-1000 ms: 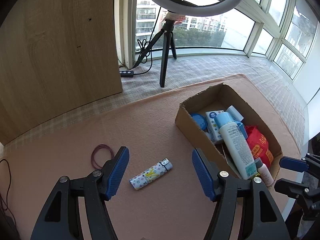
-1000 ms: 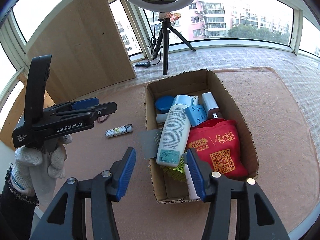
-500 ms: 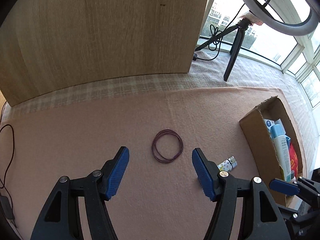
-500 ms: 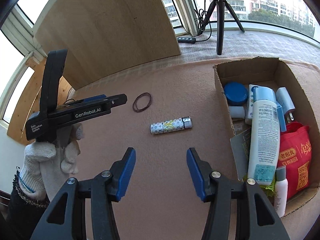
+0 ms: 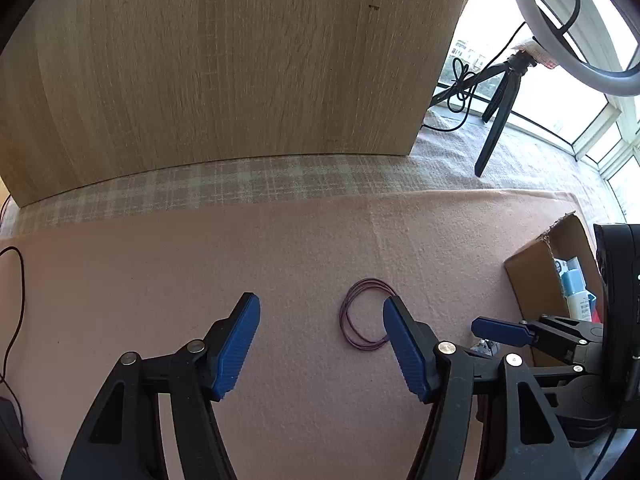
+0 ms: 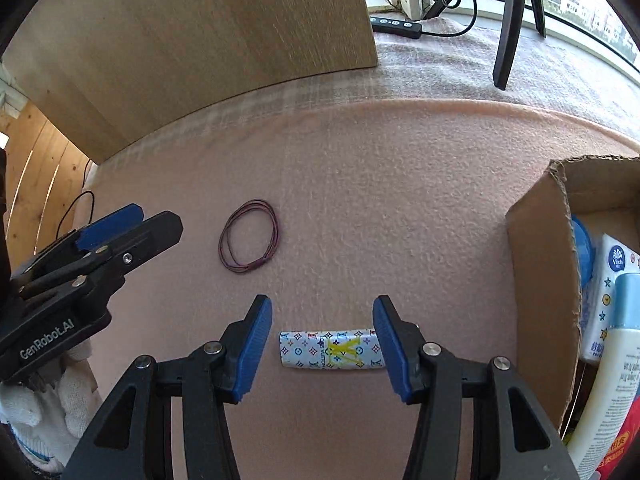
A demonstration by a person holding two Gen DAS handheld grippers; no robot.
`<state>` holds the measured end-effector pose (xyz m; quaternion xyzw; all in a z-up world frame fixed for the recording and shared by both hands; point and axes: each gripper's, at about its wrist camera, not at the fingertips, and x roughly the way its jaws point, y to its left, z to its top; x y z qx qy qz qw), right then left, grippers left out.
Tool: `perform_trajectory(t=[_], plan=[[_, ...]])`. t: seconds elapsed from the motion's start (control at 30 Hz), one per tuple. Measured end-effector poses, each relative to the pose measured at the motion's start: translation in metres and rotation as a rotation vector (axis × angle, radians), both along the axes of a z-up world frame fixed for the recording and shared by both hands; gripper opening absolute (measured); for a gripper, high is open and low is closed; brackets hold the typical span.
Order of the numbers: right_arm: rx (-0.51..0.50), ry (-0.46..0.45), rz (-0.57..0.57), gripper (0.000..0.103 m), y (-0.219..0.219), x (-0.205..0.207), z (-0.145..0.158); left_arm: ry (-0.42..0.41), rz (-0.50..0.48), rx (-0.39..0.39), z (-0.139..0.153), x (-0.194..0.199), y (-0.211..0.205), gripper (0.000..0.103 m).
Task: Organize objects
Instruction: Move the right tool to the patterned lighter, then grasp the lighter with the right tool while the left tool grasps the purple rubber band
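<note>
- The left gripper [image 5: 320,344] has its fingers spread wide and holds nothing. It hangs over the pink mat [image 6: 400,184].
- A purple rubber band [image 6: 249,237] lies flat on the mat, just in front of the left gripper. Nobody has picked it up yet.
- The right gripper [image 6: 322,346] also has its fingers spread, one on each side of the patterned lighter [image 6: 330,350]. They do not pinch it yet.
- On the far right stands the cardboard box [image 6: 540,280]. A white bottle [image 6: 612,380], a blue lid and some packs already sit inside.
- I think most of the tidying is done. The rubber band and the lighter are the two things left to go in.
</note>
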<state>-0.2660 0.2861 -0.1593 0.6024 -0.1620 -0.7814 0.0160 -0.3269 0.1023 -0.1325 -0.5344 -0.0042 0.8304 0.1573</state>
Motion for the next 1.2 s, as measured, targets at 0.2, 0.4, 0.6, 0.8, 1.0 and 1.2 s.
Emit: perform_trajectory(t=[0.2,0.4,0.6,0.8,1.0,1.2], plan=[[0.052,-0.069,0.034,0.048,-0.004,-0.005,-0.011,0.000,-0.035,0.002,-0.005,-0.014,0.016,0.067],[-0.042,-0.133,0.057,0.048,-0.006,0.030,-0.014,-0.053,-0.059,0.039,-0.021,-0.034,0.036,0.059],[-0.073,-0.115,0.071,0.048,-0.021,0.075,-0.012,-0.108,-0.114,-0.036,-0.044,-0.038,0.051,0.038],[-0.042,-0.051,0.015,0.048,-0.013,0.100,-0.002,-0.098,-0.183,-0.091,-0.046,-0.014,0.055,0.021],[-0.047,-0.024,-0.016,0.048,-0.003,0.111,0.008,-0.104,-0.215,-0.075,-0.047,0.029,0.035,0.016],[-0.035,-0.015,0.000,0.048,-0.007,0.107,0.014,-0.099,-0.243,-0.103,-0.046,0.089,0.009,0.016]])
